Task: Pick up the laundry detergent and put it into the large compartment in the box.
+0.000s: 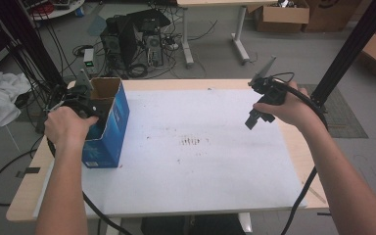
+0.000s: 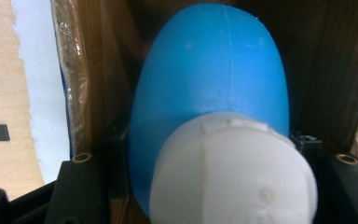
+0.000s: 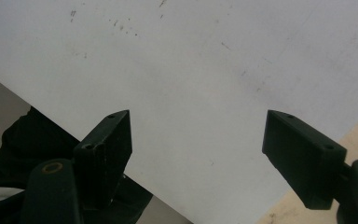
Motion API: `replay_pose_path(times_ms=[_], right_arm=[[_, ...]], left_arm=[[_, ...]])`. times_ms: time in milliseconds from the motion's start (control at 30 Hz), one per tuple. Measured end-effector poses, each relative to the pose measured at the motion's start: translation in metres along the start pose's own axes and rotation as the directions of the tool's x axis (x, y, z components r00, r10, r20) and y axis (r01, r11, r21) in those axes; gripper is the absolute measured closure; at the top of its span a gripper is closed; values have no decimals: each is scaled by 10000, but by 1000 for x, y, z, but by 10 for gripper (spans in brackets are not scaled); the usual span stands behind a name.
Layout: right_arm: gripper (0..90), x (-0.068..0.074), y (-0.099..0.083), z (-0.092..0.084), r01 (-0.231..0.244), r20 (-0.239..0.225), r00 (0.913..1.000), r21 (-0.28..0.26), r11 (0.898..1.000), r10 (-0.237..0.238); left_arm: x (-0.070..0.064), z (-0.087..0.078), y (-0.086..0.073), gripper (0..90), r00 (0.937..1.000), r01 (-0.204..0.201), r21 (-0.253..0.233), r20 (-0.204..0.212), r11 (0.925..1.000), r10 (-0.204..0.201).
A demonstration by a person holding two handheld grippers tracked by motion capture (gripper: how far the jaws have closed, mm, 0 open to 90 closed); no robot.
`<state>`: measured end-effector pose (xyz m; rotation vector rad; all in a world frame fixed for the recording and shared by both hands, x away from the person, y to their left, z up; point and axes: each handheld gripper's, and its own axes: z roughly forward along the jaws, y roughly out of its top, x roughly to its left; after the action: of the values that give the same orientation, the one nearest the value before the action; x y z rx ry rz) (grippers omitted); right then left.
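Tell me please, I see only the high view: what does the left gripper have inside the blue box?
Observer: The left gripper is shut on a blue bottle with a white cap.
Operator: Is the bottle inside the box?
Observer: Yes, the left gripper view shows brown cardboard walls on both sides of it.
Operator: And the right gripper?
Observer: Its jaws stand open with nothing between them, above the white sheet.
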<state>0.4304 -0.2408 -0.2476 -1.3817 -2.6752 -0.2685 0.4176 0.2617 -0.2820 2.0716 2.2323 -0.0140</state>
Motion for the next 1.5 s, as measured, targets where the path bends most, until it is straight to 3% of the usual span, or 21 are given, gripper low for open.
replay_pose_path(times_ms=[1000, 1267, 1500], right_arm=[[242, -3, -5, -2, 5, -13, 10000, -50, 10000, -5], [242, -4, -7, -3, -95, -64, 9999, -59, 9999, 94], [241, -5, -8, -4, -29, -72, 10000, -69, 10000, 29]], left_arm=[[-7, -2, -1, 351, 9995, -81, 7, -319, 10000, 81], [-10, -14, -3, 298, 9993, -167, -163, -347, 9997, 161], [-16, -31, -4, 263, 9966, -427, -318, -717, 9986, 404]])
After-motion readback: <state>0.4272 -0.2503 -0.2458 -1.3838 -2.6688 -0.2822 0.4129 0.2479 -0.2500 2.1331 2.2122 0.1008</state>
